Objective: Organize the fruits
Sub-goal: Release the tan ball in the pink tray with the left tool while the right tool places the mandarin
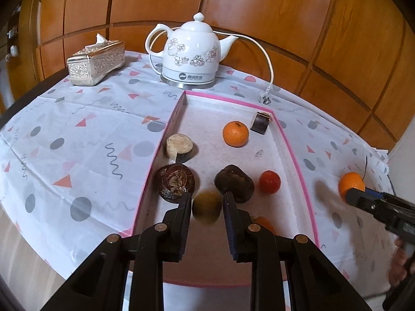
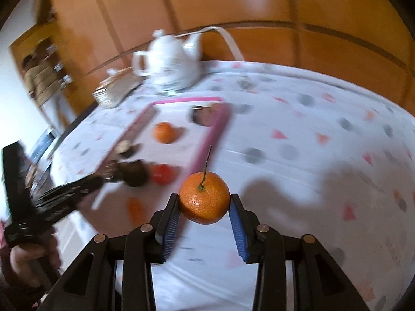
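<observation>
A pink-rimmed tray lies on the patterned cloth and holds an orange, a red fruit, two dark brown fruits, a pale cut piece and a dark block. My left gripper is open above the tray's near end; a blurred yellow-green fruit shows between its fingers, with gaps on both sides. My right gripper is shut on a stemmed mandarin and holds it above the cloth, right of the tray. The mandarin also shows in the left wrist view.
A white floral kettle with its cord and plug stands behind the tray. A silver tissue box sits at the back left. An orange piece lies at the tray's near end. Wooden panels back the table.
</observation>
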{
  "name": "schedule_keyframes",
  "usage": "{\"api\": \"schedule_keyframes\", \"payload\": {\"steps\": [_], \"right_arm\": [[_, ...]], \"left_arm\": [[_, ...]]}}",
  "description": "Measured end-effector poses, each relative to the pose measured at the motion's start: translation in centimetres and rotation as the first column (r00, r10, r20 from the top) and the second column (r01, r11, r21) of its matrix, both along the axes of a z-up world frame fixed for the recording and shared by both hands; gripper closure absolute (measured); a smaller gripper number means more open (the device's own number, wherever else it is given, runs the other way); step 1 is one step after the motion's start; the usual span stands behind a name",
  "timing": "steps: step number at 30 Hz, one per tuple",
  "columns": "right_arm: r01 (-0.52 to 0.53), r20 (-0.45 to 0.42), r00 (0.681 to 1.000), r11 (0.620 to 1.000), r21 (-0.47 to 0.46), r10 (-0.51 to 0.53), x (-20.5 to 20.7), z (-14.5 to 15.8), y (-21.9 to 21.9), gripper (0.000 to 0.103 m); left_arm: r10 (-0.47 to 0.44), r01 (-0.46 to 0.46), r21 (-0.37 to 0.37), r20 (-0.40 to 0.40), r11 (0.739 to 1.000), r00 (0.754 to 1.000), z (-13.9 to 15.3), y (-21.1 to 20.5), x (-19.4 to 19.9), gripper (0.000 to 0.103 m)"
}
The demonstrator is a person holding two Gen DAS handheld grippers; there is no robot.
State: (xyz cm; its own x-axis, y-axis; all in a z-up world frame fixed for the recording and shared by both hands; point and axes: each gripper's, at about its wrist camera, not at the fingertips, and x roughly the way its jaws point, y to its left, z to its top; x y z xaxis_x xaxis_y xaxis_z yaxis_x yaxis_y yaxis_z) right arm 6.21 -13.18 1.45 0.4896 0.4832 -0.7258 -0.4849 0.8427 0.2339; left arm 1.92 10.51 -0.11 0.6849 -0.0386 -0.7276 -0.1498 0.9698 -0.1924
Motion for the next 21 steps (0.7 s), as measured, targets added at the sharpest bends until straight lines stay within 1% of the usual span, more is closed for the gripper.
{"api": "schedule_keyframes", "payload": {"steps": [2,3,4,5,6,7,8,12,14,16,18,21], "right_arm": [[-0.062,0.001,0.998,0.998,-0.002,0.062,-0.4,0.2,2.1,0.065],[-0.084,0.002,0.996,0.996,-0.011,0.084,-0.5,0.1,3.1,0.065],[-0.106,0.002,0.994,0.994,-0.021,0.106,-0.6,0.0,3.9,0.065],[-0.126,-0.001,0.992,0.991,-0.035,0.126,-0.6,-0.3,5.0,0.065],[-0.136,-0.005,0.991,0.990,-0.042,0.136,-0.5,-0.6,5.4,0.065],[-0.161,-0.021,0.987,0.986,-0.053,0.160,-0.5,-1.1,6.2,0.065],[-0.174,-0.035,0.984,0.982,-0.066,0.172,-0.4,-1.6,7.0,0.064],[-0.166,-0.053,0.986,0.980,-0.113,0.161,-0.2,-3.2,7.9,0.063],[-0.158,-0.060,0.987,0.980,-0.122,0.152,0.0,-3.6,7.9,0.063],[-0.150,-0.051,0.988,0.982,-0.116,0.145,-0.2,-3.6,7.6,0.063],[-0.140,-0.034,0.990,0.983,-0.116,0.137,-0.5,-3.2,7.4,0.058],[-0.116,-0.012,0.993,0.986,-0.119,0.115,-1.2,-2.7,7.1,0.058]], "left_arm": [[-0.006,0.006,-0.003,-0.004,1.000,1.000,-0.1,-0.2,0.3,0.067],[-0.002,0.002,-0.006,-0.011,1.000,1.000,-0.2,-0.2,0.4,0.057],[0.003,-0.003,-0.007,-0.011,1.000,1.000,-0.3,-0.3,0.4,0.053],[0.001,-0.001,-0.004,-0.007,1.000,1.000,-0.2,-0.4,0.4,0.053],[0.000,0.000,0.007,-0.007,1.000,1.000,-0.2,-0.5,0.4,0.050],[0.008,-0.008,0.022,-0.009,1.000,1.000,-0.2,-0.6,0.3,0.044],[0.016,-0.016,0.028,-0.007,0.999,1.000,-0.1,-0.6,0.2,0.042],[0.050,-0.050,0.066,-0.001,0.997,0.999,0.3,-0.4,-0.1,0.033],[0.065,-0.065,0.060,0.004,0.996,0.998,0.5,-0.1,-0.3,0.032],[0.081,-0.081,0.077,0.006,0.994,0.997,0.7,0.0,-0.4,0.026],[0.092,-0.093,0.082,0.015,0.992,0.996,1.0,0.0,-0.6,0.021],[0.110,-0.112,0.077,0.035,0.991,0.993,1.5,0.0,-1.1,0.015]]}}
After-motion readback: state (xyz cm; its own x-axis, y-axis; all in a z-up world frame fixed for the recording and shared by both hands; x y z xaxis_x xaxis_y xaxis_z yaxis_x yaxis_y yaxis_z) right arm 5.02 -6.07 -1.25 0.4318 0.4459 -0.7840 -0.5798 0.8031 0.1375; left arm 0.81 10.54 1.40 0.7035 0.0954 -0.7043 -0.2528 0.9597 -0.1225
